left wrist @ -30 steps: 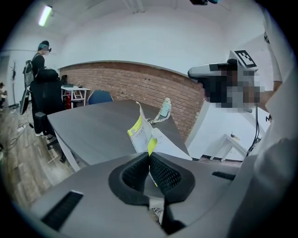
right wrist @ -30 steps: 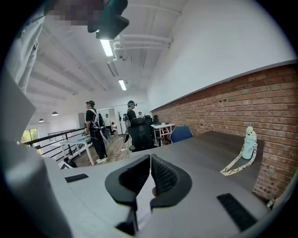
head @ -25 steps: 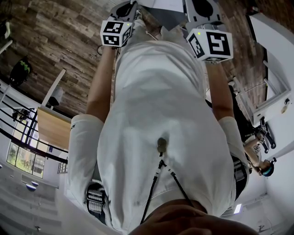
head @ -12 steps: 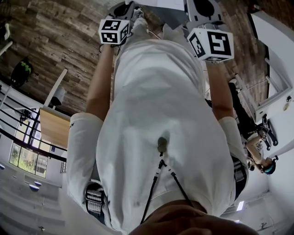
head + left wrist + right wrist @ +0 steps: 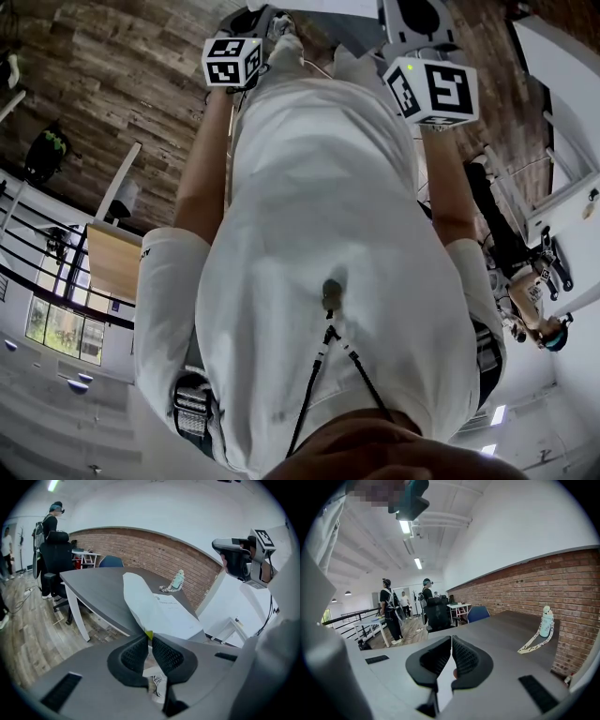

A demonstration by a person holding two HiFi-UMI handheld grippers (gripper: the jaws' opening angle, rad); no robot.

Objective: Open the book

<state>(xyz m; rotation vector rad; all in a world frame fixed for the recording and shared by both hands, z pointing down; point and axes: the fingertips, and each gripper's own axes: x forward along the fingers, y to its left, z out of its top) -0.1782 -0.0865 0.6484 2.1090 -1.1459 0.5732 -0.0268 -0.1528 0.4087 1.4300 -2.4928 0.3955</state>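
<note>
A white book (image 5: 174, 613) lies on the grey table (image 5: 93, 588) in the left gripper view. One of its leaves (image 5: 136, 597) stands lifted and curved, and its lower edge with a yellow-green tab (image 5: 148, 634) runs into my left gripper (image 5: 148, 637). Those jaws have just been opening; a narrow gap shows and the leaf sits loose between the pads. My right gripper (image 5: 451, 639) is shut with its tips touching; it hovers high at the right (image 5: 220, 544), away from the book. In the head view only the marker cubes (image 5: 232, 62) (image 5: 431, 91) show above the person's white shirt.
A pale green bottle (image 5: 177, 580) with a patterned lanyard stands far back on the table near the brick wall (image 5: 562, 583). A black office chair (image 5: 56, 557) and a blue chair (image 5: 111, 562) stand at the table's far side. People (image 5: 389, 606) stand beyond on the wooden floor.
In the head view the left gripper's marker cube has shrunk slightly and shifted toward the top edge, as the hand sank. The right cube has stayed in place.
</note>
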